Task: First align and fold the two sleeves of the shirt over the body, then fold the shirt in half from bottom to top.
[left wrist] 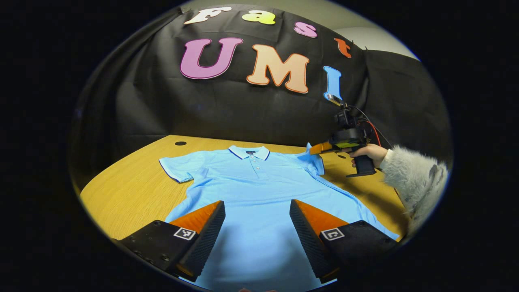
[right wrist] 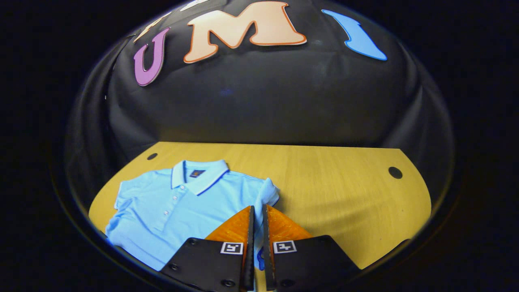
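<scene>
Early going here: the shirt (left wrist: 259,190) lies face up on the desk (left wrist: 129,190), its far sleeve flat and unfolded, the bottom-to-top fold not begun. The right gripper (right wrist: 256,211) is pinched onto the sleeve (right wrist: 267,196) nearest it, lifting the cloth, while the left gripper (left wrist: 257,215) hovers wide apart over the body, holding nothing.

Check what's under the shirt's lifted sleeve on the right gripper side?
The right gripper is shut on the sleeve of the shirt. Beside it lies bare wooden table; the spot directly beneath is hidden by fabric and gripper.
</scene>
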A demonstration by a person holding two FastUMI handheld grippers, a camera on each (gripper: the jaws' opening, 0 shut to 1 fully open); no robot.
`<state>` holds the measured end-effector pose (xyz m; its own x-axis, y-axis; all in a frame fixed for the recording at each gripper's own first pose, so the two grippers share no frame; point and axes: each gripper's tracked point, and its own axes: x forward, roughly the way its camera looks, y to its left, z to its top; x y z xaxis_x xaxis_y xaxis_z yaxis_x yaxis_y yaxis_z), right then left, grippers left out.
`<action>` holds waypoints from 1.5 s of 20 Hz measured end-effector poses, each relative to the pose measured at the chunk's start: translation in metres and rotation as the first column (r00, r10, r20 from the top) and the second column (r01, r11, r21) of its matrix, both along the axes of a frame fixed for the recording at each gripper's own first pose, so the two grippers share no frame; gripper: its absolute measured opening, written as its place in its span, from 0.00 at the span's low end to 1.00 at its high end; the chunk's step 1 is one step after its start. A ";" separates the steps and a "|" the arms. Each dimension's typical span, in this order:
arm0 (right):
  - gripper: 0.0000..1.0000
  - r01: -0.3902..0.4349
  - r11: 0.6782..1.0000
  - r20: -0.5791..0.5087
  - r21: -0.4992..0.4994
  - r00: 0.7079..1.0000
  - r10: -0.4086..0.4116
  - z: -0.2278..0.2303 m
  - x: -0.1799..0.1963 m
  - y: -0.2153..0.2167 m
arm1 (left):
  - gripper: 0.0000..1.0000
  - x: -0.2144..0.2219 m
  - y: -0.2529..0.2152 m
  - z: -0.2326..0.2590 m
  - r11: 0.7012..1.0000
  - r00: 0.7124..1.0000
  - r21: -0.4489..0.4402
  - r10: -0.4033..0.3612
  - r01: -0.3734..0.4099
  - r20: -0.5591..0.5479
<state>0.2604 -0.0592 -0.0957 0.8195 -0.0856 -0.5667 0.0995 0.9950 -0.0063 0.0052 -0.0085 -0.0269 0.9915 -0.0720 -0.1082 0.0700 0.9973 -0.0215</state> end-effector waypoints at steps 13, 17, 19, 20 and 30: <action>0.67 -0.180 0.942 0.050 0.282 0.984 0.173 -0.008 0.005 0.111 | 0.96 0.000 0.003 0.001 1.000 1.000 -0.001 0.004 -0.004 0.002; 0.94 -0.203 0.947 0.083 0.248 0.979 0.188 0.008 -0.009 0.114 | 0.95 0.000 0.010 0.002 1.000 1.000 -0.004 0.018 -0.018 0.003; 0.98 -0.219 0.945 0.108 0.244 0.974 0.197 0.017 -0.024 0.119 | 0.96 0.001 0.012 0.001 1.000 1.000 -0.017 0.019 -0.019 -0.003; 0.98 -0.231 0.940 0.128 0.252 0.971 0.204 0.025 -0.034 0.123 | 0.96 0.001 0.015 0.002 1.000 1.000 -0.022 0.022 -0.022 -0.001; 0.98 -0.285 0.948 0.236 0.142 0.940 0.247 0.041 -0.149 0.114 | 0.95 0.016 0.081 0.031 0.996 0.998 -0.051 0.068 -0.069 -0.020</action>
